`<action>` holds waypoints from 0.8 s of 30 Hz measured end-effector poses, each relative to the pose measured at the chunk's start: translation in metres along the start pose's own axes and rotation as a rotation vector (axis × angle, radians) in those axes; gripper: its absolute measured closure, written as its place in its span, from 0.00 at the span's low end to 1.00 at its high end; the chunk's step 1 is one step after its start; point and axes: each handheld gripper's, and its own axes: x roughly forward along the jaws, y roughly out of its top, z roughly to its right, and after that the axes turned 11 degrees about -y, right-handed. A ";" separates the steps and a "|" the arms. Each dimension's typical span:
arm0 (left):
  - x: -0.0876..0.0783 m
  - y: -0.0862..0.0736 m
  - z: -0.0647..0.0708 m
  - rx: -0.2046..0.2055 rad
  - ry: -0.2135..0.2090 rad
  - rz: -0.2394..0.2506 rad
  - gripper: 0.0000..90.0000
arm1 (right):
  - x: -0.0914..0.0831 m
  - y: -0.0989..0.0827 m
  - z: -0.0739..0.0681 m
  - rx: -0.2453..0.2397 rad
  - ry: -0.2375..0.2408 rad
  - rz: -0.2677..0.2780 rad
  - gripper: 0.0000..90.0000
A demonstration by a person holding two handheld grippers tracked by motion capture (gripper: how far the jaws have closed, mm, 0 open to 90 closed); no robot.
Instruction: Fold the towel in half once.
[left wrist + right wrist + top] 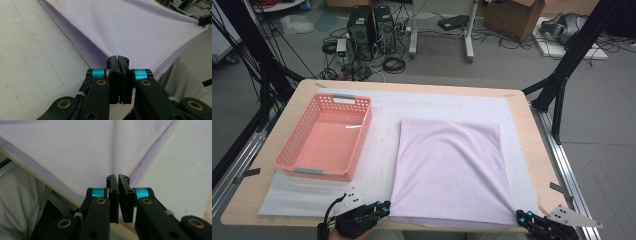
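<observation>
A big pale purple cloth point(447, 170) lies flat on the white mat point(382, 165) that covers the wooden worktop point(539, 165). The cloth sits on the right half of the mat, and its near edge runs along the side of the worktop closest to the person.

The left hand-held gripper point(384, 207) is at the near left corner of the cloth. In the left gripper view, its two black jaws are pressed tight together and the corner of the cloth point(140, 30) is pinched between them. The cloth spreads away from the left hand-held gripper point(117, 58) and hangs a little over the worktop edge.

The right hand-held gripper point(522, 217) is at the near right corner of the cloth. In the right gripper view, its jaws are clenched too, with the hemmed corner of the cloth point(82, 152) caught between them. The right hand-held gripper point(117, 177) has the white mat point(185, 175) off to one side of it.

A pink plastic basket point(292, 145) with holes in its walls stands on the left part of the mat. It is well apart from the cloth and nothing is inside it.

Beyond the worktop, on the floor, stand two black computer towers point(372, 27) with many cables around them, and a brown cardboard box point(512, 17) farther right
</observation>
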 end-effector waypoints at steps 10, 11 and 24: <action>0.002 0.003 -0.005 0.031 0.050 0.010 0.62 | 0.005 -0.005 0.000 0.023 -0.025 -0.045 0.72; 0.004 0.007 -0.009 0.038 0.056 0.021 0.61 | 0.006 -0.002 0.002 0.031 -0.028 -0.024 0.70; 0.053 0.062 -0.078 0.042 0.084 0.078 0.63 | 0.059 0.035 0.042 0.080 -0.082 0.006 0.72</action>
